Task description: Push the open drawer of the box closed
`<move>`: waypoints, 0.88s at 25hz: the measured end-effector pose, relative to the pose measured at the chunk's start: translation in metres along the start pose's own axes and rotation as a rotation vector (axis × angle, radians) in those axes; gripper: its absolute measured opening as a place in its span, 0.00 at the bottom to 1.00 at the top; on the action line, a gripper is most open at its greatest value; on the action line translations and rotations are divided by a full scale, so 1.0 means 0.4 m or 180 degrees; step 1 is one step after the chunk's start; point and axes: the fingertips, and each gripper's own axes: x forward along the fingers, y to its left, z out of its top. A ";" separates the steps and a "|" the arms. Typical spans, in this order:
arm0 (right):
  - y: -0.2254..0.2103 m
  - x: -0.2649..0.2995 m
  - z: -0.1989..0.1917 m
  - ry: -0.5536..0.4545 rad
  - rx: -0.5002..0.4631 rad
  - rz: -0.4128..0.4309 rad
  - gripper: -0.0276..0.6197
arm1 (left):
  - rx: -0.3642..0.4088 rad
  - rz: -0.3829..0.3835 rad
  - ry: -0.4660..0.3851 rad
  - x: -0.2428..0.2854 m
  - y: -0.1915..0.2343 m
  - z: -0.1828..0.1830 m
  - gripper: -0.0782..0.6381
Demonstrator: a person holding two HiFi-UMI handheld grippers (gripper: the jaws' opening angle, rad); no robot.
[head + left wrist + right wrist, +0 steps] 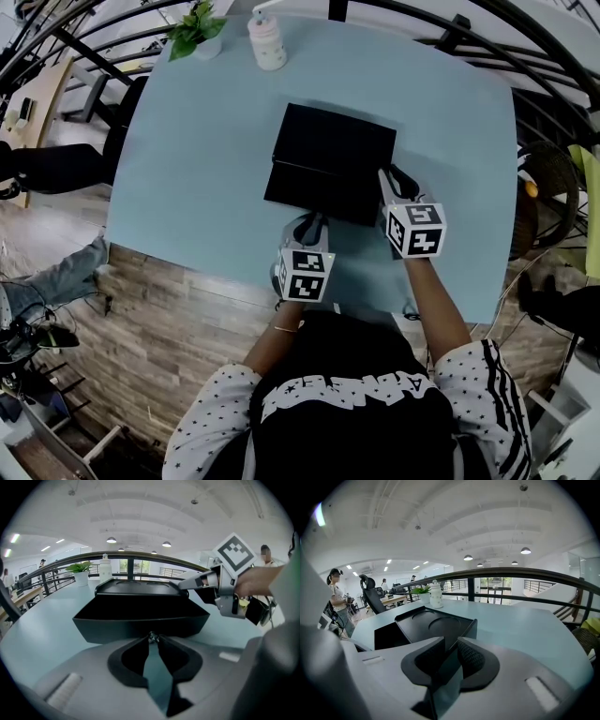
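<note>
This is an open-plan office on an upper level. A white arched ceiling carries round lamps (pixel 526 551) and strip lights, and a curved black railing (pixel 511 573) rims the floor's edge. Beyond it stand desks (pixel 393 599), a high-backed office chair (pixel 370 592) and a few people (pixel 337 597). The near workspace is a pale blue table (pixel 206 141) on wood-plank flooring (pixel 159 309), with a potted plant (pixel 195 33) at its far edge.
</note>
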 end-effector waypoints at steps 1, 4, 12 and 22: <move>0.000 0.000 0.001 0.0001 0.0001 0.0000 0.15 | 0.0000 -0.0003 0.0004 0.001 0.001 0.002 0.11; 0.002 -0.001 0.002 -0.0002 0.0010 -0.0004 0.15 | -0.0001 -0.0010 0.0006 0.005 0.003 0.006 0.11; -0.001 -0.005 0.003 0.0006 0.0009 -0.0009 0.15 | 0.0001 -0.0022 0.0008 0.017 0.001 0.019 0.11; -0.002 -0.001 -0.001 0.0007 0.0016 -0.0016 0.15 | -0.0036 -0.0051 0.0000 0.042 0.007 0.035 0.11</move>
